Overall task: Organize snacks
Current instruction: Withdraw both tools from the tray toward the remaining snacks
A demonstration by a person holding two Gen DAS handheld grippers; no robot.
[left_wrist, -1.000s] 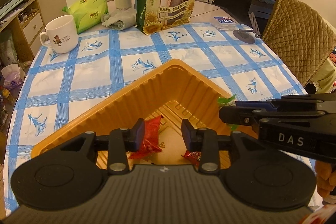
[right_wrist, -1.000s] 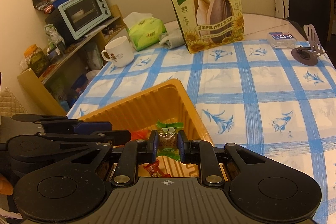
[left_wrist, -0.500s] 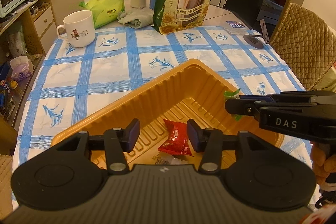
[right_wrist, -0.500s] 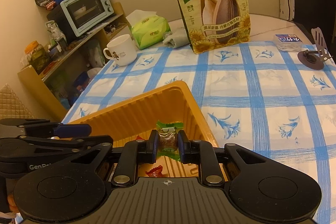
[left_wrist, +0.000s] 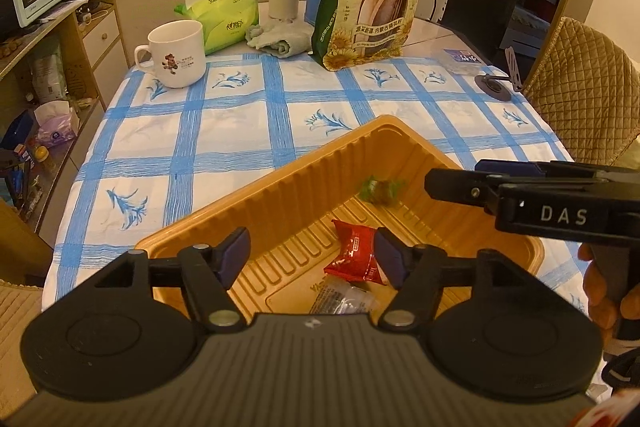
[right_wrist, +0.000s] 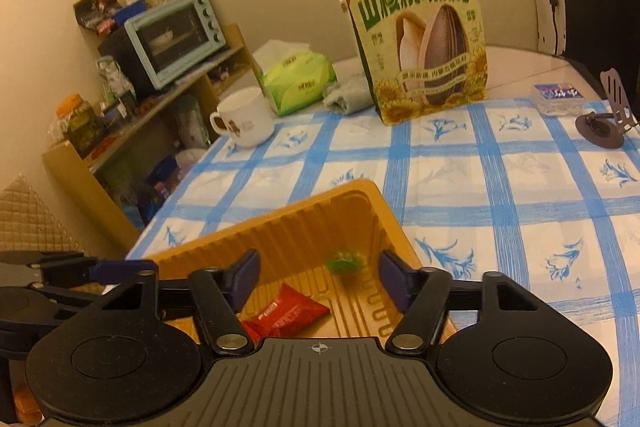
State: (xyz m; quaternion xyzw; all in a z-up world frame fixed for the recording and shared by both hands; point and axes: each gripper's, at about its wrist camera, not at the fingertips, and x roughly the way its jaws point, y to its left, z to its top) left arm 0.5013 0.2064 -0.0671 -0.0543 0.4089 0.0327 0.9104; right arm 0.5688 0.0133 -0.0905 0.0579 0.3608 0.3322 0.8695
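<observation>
The jaws of both grippers stand released over the orange tray, having just been opening, and nothing is between either pair: the left gripper hangs above the near half of the tray and the right gripper above its far corner. The step in hand is judged to be the drop-off, each gripper having let a wrapped snack go into the tray. The red snack packet lies flat on the ribbed floor, just beside a clear-wrapped piece; the green-wrapped candy shows blurred near the far wall (probably not yet at rest). The next move calls for lifting both grippers clear of the tray walls and locating further loose snacks; none shows on the worktop in either view, so the search must go beyond what is framed. The large sunflower-seed bag stands upright at the far side, well apart from the tray, too wide for an easy pinch.
</observation>
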